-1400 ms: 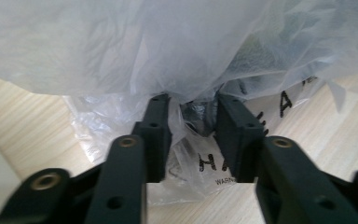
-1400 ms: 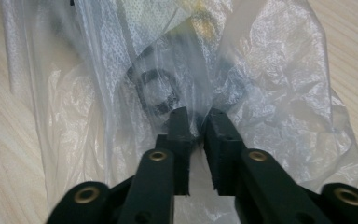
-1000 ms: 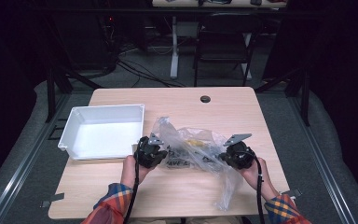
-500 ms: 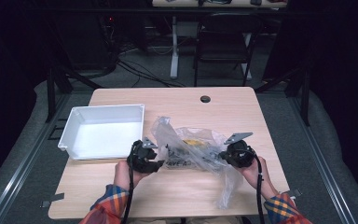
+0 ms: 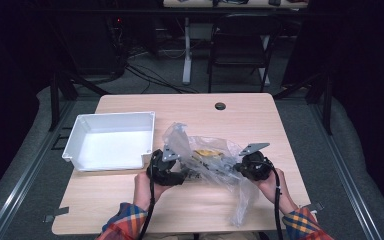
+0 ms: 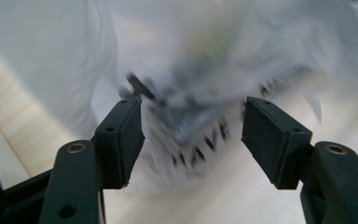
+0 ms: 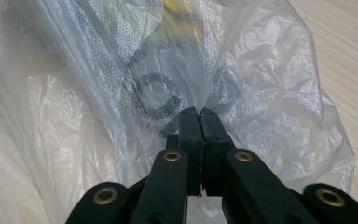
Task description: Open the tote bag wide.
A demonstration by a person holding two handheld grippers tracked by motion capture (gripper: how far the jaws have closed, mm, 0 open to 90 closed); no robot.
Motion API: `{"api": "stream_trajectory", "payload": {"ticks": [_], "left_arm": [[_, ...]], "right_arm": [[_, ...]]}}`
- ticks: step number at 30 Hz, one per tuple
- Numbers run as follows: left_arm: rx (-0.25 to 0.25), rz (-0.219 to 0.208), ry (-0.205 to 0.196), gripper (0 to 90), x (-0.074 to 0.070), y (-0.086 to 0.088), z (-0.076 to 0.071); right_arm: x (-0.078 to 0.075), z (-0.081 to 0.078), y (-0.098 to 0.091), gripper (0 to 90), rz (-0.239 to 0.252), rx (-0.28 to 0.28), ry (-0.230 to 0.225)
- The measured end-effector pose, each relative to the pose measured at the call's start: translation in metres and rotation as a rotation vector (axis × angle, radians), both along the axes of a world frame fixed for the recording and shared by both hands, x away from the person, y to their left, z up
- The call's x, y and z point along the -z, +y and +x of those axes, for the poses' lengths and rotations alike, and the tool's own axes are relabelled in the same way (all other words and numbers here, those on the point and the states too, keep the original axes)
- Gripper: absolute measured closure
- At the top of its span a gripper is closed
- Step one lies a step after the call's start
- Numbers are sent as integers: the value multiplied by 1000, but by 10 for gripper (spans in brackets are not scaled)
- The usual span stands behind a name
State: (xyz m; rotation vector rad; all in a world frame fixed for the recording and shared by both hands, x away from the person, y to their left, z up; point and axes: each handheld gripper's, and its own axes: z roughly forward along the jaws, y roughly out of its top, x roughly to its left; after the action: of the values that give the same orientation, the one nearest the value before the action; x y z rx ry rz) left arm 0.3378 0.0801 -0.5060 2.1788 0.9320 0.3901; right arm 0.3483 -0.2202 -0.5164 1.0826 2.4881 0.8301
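High view: wooden table (image 5: 130,210) with a rounded-corner top; a white tray (image 5: 111,141) at 9 o'clock of a crumpled clear bag (image 5: 207,157) near the middle; a small dark round fitting (image 5: 220,106) at 12 o'clock.
Hands: left hand (image 5: 144,186) and right hand (image 5: 270,184) come in from 6 o'clock, plaid sleeves behind them.
Left gripper (image 5: 172,172): at the bag's 9 o'clock edge.
Left gripper view: jaws stand wide apart with nothing between the pads; the bag (image 6: 205,56) lies just ahead, blurred, with dark-printed items inside that cannot be made out.
Right gripper (image 5: 241,167): at the bag's 3 o'clock edge.
Right gripper view: jaws pressed together, pinching a fold of the bag (image 7: 270,93); thin wrinkled film fans out from the pinch.
Tray contents: bare white floor, low straight walls.
Bag contents: a yellow item (image 5: 205,151) and dark pieces, seen through the film; a dark ring shape (image 7: 156,95) shows in the right gripper view.
Bag tail: a loose flap hangs toward 6 o'clock past the right hand.
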Motion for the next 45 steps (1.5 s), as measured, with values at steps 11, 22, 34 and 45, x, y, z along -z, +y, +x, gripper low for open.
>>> {"api": "stream_trajectory", "payload": {"ticks": [11, 22, 34, 45], "left_arm": [[-11, 32, 2, 749, 17, -16, 18], [23, 46, 41, 900, 16, -6, 13], [118, 148, 166, 900, 24, 13, 6], [137, 186, 256, 900, 37, 14, 6]], "right_arm": [[1, -1, 0, 887, 7, 1, 2], [-3, 0, -6, 897, 12, 30, -22], [10, 12, -4, 900, -87, 74, -52], [23, 26, -3, 900, -170, 126, -64]]}}
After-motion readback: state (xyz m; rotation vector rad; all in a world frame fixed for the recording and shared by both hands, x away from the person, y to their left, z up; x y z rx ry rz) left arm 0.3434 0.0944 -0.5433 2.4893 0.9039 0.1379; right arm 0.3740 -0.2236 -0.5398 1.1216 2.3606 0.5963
